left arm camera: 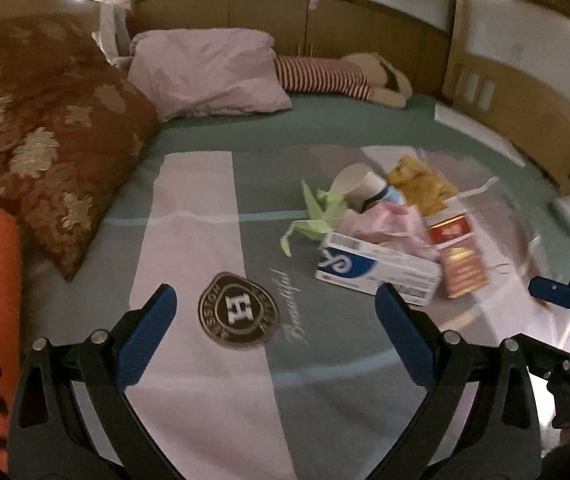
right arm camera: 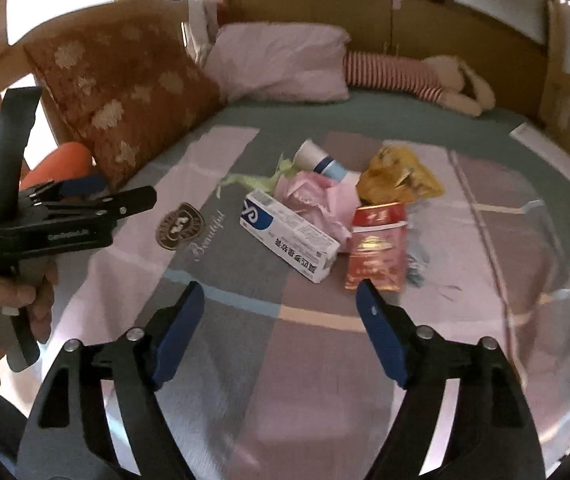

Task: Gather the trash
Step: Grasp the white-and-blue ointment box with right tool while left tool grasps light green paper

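Right gripper (right arm camera: pixel 281 320) (wide) above bedsheet (right arm camera: pixel 245 360)

Both grippers tilt downward, side by side. The left gripper (left arm camera: pixel 277 336) has its jaws spread wide with nothing between the blue pads. The right gripper (right arm camera: pixel 281 330) is likewise parted and empty, its jaws a little less wide. A bare hand (right arm camera: pixel 3 308) wraps the left gripper's handle, fingers curled around the trigger.
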A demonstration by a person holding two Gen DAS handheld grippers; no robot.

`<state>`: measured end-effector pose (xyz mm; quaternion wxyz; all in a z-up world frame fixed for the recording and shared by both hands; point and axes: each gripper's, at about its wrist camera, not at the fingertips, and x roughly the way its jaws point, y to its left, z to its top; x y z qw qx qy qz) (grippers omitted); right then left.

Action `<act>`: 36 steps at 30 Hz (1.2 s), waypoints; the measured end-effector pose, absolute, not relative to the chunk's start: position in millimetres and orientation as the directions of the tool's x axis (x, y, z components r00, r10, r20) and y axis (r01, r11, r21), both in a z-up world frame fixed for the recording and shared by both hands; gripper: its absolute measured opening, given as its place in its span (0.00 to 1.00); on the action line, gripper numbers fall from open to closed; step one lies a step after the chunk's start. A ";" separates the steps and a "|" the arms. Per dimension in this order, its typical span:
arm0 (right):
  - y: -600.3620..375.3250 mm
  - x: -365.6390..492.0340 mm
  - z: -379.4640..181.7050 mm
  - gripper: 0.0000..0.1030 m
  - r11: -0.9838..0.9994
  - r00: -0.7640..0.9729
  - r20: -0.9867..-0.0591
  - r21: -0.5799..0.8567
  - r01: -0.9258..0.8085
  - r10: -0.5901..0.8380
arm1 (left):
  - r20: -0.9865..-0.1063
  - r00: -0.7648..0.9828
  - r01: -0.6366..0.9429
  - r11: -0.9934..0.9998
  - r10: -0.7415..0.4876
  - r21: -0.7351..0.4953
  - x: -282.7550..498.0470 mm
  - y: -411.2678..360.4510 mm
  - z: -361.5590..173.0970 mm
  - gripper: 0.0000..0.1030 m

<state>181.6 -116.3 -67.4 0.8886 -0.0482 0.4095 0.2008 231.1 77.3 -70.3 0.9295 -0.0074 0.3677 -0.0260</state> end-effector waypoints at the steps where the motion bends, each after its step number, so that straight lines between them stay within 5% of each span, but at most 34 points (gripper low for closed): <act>1: -114.0 189.8 -72.2 0.71 0.909 0.571 -0.754 0.082 -0.408 0.325 | -0.690 0.721 0.048 0.998 -0.056 -0.031 240.4 77.4 -75.6 0.93; 12: -102.7 281.1 -123.8 0.57 0.858 0.436 -0.824 0.110 -0.502 0.361 | -0.753 0.651 0.122 0.992 -0.096 -0.021 332.6 66.5 -123.6 0.75; 15: -98.8 289.8 -130.8 0.52 0.839 0.394 -0.837 0.134 -0.527 0.381 | -0.775 0.619 0.134 0.989 -0.129 -0.058 347.3 68.2 -134.8 0.59; 17: -95.6 292.4 -136.8 0.40 0.827 0.339 -0.855 0.165 -0.538 0.391 | -0.783 0.605 0.144 0.987 -0.146 -0.073 352.8 67.9 -140.5 0.41; 21: -88.1 285.5 -134.5 0.40 0.811 0.336 -0.865 0.128 -0.571 0.373 | -0.797 0.575 0.153 0.981 -0.185 -0.118 356.1 69.8 -145.4 0.07; 28: -80.3 279.9 -142.5 0.56 0.802 0.322 -0.877 0.110 -0.587 0.356 | -0.750 0.618 0.187 0.971 -0.236 -0.151 326.8 77.2 -113.1 0.05; 36: -68.6 266.2 -139.0 0.45 0.794 0.314 -0.888 0.089 -0.602 0.337 | -0.659 0.716 0.144 0.973 -0.229 -0.182 267.3 94.7 -42.7 0.04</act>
